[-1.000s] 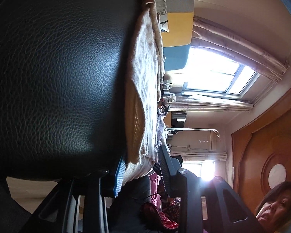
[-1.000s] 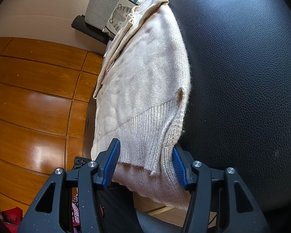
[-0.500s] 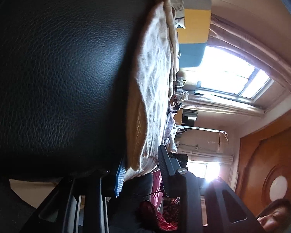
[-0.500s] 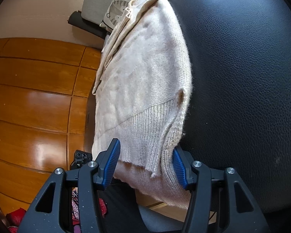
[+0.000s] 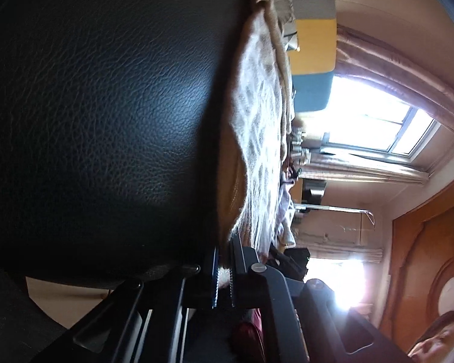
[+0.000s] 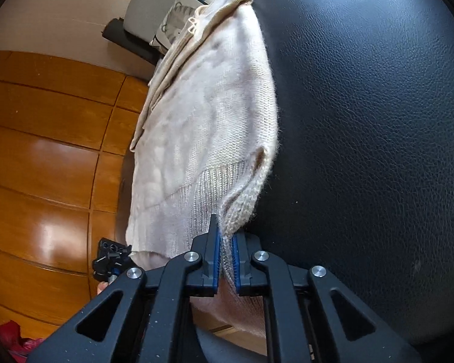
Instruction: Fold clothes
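the right gripper pinched the ribbed hem of the beige knit sweater on the black leather surface; the left gripper clamped its other hem corner.

Both tools are the same build: matte black plastic, kind of skeletal, with triangular cutouts in the arms. The right gripper has four round silver screw heads across its linkage and slim bright blue pads lining the inner faces of its fingers. The left gripper looks darker against the light, same blue pad edge with a ribbed texture, and two dull grey screw heads on one side
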{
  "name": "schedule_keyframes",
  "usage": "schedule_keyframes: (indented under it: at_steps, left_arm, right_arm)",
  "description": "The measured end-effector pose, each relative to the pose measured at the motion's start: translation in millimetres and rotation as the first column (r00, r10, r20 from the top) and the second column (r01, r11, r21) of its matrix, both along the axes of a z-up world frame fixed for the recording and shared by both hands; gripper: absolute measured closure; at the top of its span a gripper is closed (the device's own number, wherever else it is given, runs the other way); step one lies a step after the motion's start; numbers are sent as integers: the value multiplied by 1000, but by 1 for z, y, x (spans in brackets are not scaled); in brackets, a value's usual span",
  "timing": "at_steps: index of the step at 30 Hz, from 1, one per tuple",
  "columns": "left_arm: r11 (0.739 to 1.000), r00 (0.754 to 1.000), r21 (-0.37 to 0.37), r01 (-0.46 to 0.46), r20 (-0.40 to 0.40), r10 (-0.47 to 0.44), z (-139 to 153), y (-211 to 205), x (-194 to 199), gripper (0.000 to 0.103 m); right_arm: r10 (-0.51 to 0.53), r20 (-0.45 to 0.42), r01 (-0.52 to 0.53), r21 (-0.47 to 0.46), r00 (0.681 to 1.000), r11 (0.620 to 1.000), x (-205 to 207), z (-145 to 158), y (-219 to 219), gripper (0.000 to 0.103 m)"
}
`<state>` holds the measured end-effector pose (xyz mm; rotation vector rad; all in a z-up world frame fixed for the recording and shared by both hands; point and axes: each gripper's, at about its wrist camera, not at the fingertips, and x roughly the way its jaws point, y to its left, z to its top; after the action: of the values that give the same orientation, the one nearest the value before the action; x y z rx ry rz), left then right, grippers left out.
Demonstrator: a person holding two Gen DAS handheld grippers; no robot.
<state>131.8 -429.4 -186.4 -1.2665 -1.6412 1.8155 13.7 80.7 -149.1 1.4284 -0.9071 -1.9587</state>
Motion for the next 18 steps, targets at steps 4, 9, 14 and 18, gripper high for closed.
schedule_keyframes:
  at_steps: [4,9,14,18]
  left_arm:
    - [999,999,10,-42,-13,42,2,3,2,99]
    - [996,996,28,-81,-23,82,2,-1,11,99]
    - [995,995,41,-90,-36,91,0,-5,19,99]
    - [996,995,11,-92,-35,92,1,-3,15,99]
  right_arm:
    - [-11,-4,11,-2,1000,1000,2,2,3,97]
    - [-18,-6,18,-7,1000,1000,3,1,0,97]
    - [-25,-3,25,-17,1000,1000,4,0,0,97]
    - [-32,-1,32,-14,999,999,4,0,-1,97]
